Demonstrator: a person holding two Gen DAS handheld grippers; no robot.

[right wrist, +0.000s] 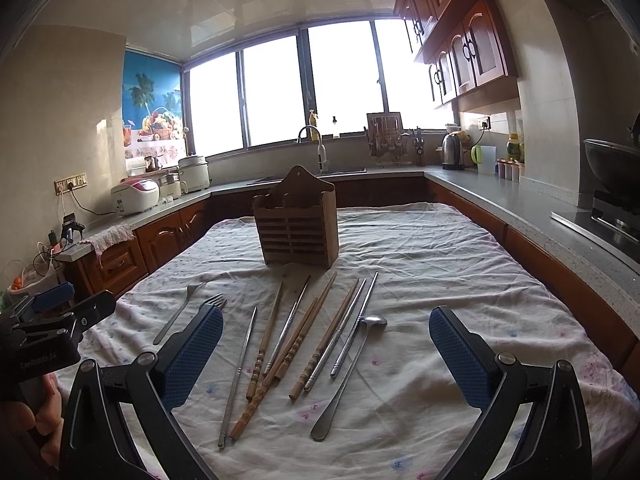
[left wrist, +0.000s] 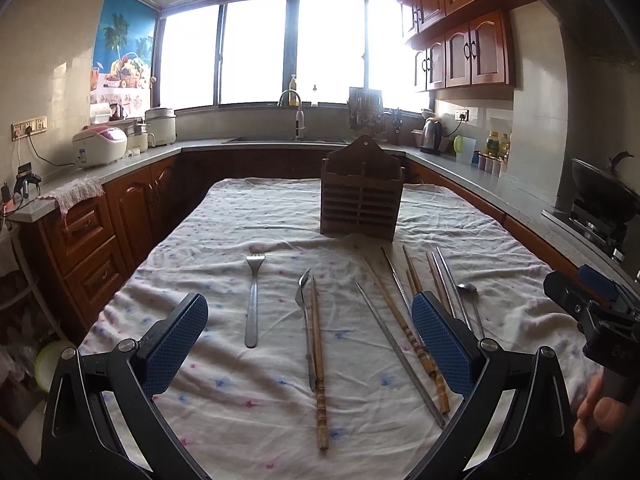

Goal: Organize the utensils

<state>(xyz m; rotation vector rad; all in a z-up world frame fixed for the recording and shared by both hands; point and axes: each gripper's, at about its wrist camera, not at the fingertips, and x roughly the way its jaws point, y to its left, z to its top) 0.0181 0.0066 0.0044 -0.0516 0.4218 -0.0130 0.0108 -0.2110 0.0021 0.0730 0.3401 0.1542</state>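
Left gripper [left wrist: 310,340] and right gripper [right wrist: 326,354] both hover above the cloth-covered table [right wrist: 460,264], fingers spread wide apart, holding nothing. The wooden utensil holder [right wrist: 296,232] stands upright at the far middle of the table. Loose utensils lie flat on the cloth nearer the grippers: a fork [left wrist: 253,300] to the left, a spoon [right wrist: 348,376] to the right, and wooden and metal chopsticks [right wrist: 280,352] fanned between them, several touching or crossing.
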